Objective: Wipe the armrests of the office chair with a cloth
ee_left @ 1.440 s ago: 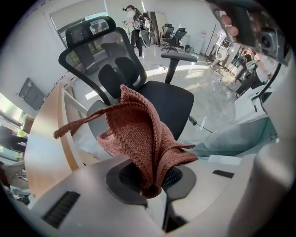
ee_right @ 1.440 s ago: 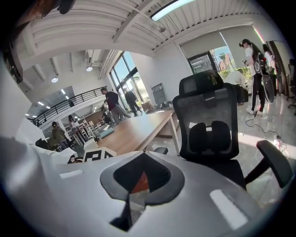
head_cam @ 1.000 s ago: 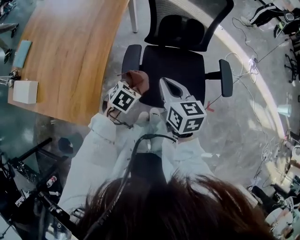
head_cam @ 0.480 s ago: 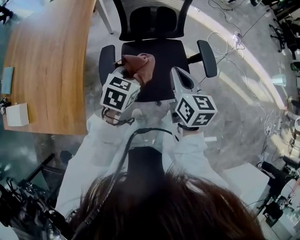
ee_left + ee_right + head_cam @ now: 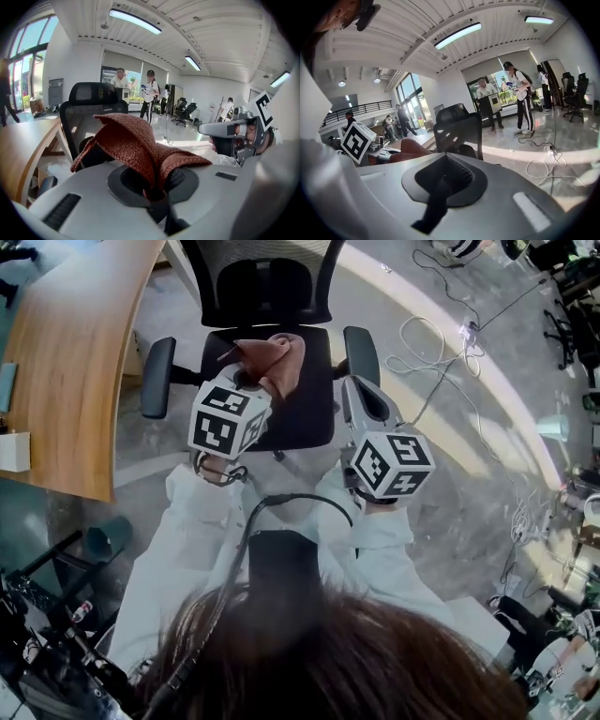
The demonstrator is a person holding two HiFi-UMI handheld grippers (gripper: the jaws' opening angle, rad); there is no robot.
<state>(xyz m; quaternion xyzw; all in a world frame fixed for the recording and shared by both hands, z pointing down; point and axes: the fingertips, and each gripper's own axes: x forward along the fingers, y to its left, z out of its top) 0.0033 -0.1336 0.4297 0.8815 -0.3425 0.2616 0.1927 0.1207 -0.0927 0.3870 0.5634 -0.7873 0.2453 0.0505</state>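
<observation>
Found left tongs (image 5: 251,382) clamped on rust-brown knitted cloth (image 5: 273,356), held above seat of black mesh-backed office chair (image 5: 272,287); found right tongs (image 5: 356,390) closed, empty, near black right-hand armrest (image 5: 361,351)

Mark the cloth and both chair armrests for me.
cloth (image 5: 274,360), head view, middle of its bunched folds.
armrest at the view's left (image 5: 157,379), head view, middle of its pad.
armrest at the view's right (image 5: 361,354), head view, middle of its pad.

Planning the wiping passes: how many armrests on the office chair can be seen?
2. The desk-side armrest is left of the seat in the head view; the other armrest is right of the seat. None looks hidden.
</observation>
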